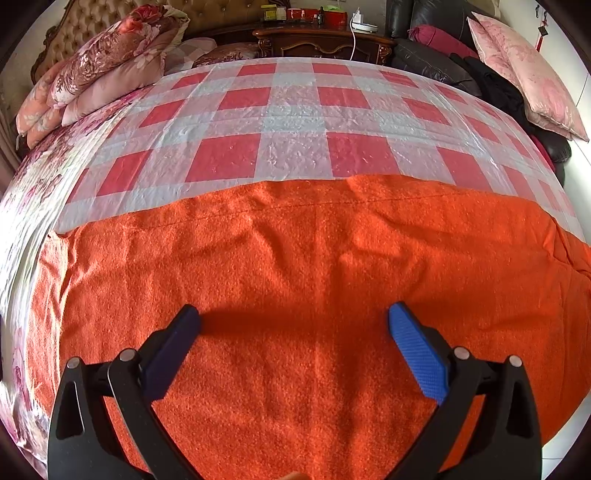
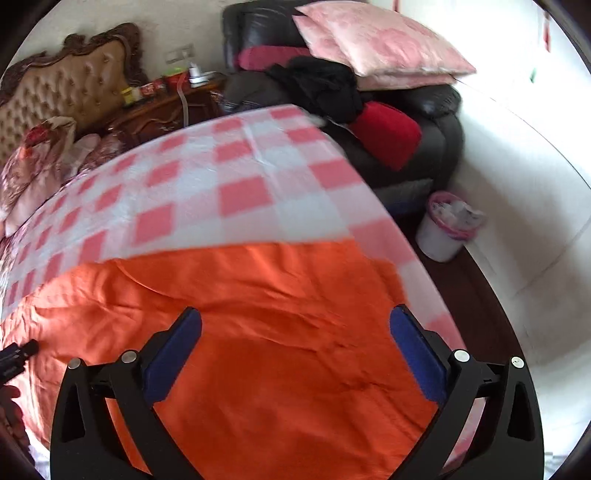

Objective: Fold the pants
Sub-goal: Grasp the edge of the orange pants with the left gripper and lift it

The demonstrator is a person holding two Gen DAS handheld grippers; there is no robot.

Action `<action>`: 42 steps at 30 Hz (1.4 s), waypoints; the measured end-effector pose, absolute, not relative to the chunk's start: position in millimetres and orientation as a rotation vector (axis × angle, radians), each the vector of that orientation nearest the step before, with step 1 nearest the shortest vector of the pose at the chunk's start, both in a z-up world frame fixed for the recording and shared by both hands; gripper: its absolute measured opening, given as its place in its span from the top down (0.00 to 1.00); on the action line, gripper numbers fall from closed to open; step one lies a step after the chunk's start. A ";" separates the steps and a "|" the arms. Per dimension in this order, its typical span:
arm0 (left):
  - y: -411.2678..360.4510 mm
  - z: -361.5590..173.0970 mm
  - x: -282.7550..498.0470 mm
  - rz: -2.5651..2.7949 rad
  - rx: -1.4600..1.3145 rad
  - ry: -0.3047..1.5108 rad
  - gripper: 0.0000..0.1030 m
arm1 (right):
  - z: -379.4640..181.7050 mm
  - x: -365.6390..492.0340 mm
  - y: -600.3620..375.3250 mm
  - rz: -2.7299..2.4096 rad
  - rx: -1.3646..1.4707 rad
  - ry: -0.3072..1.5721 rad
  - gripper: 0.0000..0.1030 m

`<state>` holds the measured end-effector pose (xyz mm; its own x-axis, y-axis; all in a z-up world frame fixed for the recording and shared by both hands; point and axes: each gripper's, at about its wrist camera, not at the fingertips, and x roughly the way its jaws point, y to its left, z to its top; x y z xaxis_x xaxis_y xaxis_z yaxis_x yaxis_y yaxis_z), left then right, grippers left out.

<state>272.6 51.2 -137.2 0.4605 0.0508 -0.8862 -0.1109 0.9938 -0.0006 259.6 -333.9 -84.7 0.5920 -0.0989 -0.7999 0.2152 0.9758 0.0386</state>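
Bedroom clutter rings my two feeds: a tufted headboard point(image 1: 92, 26) and floral pillows point(image 1: 107, 62) far ahead and to the left of my jaws, a dark wooden nightstand point(image 1: 325, 40) straight beyond, and a black leather sofa point(image 2: 424, 110) ahead to the right, loaded with a pink pillow point(image 2: 376, 44) and dark clothes point(image 2: 321, 85). On the floor beside the sofa I see a small white bin point(image 2: 447, 229) with a pink liner.

Across the bed lies a red-and-white checked sheet point(image 1: 291, 114), and on its near part the orange pants point(image 1: 314, 280) are spread flat with shallow wrinkles, filling the area under and just ahead of both sets of jaws.

My left gripper point(image 1: 294, 317) hangs over the orange cloth with its jaws spread wide, nothing between the blue pads point(image 1: 417, 354). My right gripper point(image 2: 295, 319) is likewise wide apart and empty above the same garment, near its right-hand edge, where the checked sheet shows just past the right pad. The right feed is blurred, so fine creases there are hard to read. At its far left edge I catch the black tip of the other gripper over the pants.
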 end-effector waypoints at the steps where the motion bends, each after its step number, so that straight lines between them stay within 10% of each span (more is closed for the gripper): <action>1: 51.3 -137.0 272.7 0.099 -0.062 1.089 0.01 | -85.7 266.8 -325.0 -0.172 0.122 0.925 0.05; 12: 92.4 -129.4 251.8 0.161 -0.037 1.005 0.01 | -129.2 294.0 -185.1 0.050 -0.075 1.024 0.05; 20: 258.9 -115.4 191.3 0.505 -0.192 0.907 0.02 | -138.0 296.8 -180.6 -0.007 -0.071 0.984 0.05; 28: 445.5 -162.0 62.7 0.408 -1.077 0.826 0.17 | -100.4 271.1 -154.4 -0.012 -0.047 0.960 0.05; 42: 415.8 -281.9 56.0 -0.210 -1.838 0.641 0.51 | -90.4 231.6 4.4 0.267 -0.096 1.056 0.05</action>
